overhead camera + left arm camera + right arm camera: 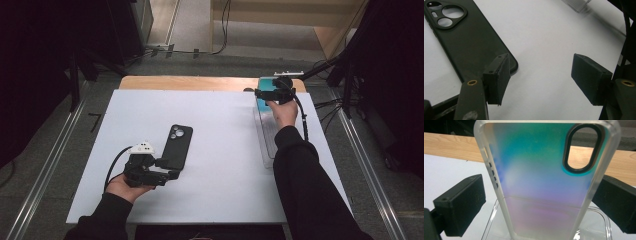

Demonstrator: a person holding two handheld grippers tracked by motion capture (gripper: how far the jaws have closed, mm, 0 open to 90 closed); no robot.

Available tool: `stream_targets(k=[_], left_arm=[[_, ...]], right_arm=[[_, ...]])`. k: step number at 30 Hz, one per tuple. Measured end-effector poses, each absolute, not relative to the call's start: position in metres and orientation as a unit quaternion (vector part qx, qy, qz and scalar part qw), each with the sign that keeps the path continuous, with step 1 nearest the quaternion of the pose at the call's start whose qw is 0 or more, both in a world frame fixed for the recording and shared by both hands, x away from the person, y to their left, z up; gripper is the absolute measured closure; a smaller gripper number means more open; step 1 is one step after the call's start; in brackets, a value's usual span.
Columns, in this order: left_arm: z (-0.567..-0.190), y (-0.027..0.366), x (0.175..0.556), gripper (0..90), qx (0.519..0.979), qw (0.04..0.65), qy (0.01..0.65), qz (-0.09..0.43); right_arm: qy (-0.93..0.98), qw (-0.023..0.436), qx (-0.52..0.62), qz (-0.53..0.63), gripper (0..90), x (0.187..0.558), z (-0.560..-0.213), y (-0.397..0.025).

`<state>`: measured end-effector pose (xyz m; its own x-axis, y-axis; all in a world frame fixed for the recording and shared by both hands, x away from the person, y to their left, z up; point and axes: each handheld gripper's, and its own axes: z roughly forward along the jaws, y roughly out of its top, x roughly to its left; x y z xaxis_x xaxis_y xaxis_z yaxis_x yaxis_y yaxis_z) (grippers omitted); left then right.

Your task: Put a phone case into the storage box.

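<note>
The high view is looking forward and down over the whole desk (pixel 210 130) from above. The left gripper view is skimming close over its white top, sharing the black phone (pixel 175 146) (pixel 466 42); the right gripper view is sitting close behind an iridescent case (pixel 544 177) (pixel 264 97).

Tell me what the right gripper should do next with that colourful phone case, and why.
Probably close the right gripper on the iridescent case. The case stands between its open jaws, with a gap on the left side, above a clear tray. Closing first would secure it before lifting.
</note>
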<state>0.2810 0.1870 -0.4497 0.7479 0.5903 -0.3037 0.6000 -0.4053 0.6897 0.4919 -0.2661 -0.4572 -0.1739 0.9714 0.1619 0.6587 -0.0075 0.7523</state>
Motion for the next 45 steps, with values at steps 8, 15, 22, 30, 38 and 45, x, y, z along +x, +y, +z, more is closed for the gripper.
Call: stream_targets(k=[8,15,22,30,38,45], left_arm=[[-0.45,0.187,0.282,31.5,0.839,0.412,0.356,-0.009],[-0.45,0.187,0.282,31.5,0.838,0.411,0.358,-0.01],[-0.45,0.187,0.284,31.5,0.835,0.414,0.363,-0.014],[-0.449,0.189,0.287,31.4,0.829,0.417,0.371,-0.022],[-0.446,0.191,0.291,31.4,0.824,0.426,0.374,-0.026],[-0.447,0.194,0.294,31.4,0.825,0.42,0.378,-0.027]], right_arm=[[0.68,0.223,0.597,0.363,0.0,0.486,-0.447,-0.266],[0.688,0.186,0.599,0.366,0.0,0.479,-0.433,-0.269],[0.693,0.165,0.607,0.351,0.0,0.465,-0.417,-0.269],[0.703,0.138,0.591,0.371,0.0,0.44,-0.402,-0.263],[0.728,0.106,0.55,0.396,0.0,0.409,-0.396,-0.248],[0.744,0.081,0.514,0.419,0.0,0.379,-0.402,-0.239]])
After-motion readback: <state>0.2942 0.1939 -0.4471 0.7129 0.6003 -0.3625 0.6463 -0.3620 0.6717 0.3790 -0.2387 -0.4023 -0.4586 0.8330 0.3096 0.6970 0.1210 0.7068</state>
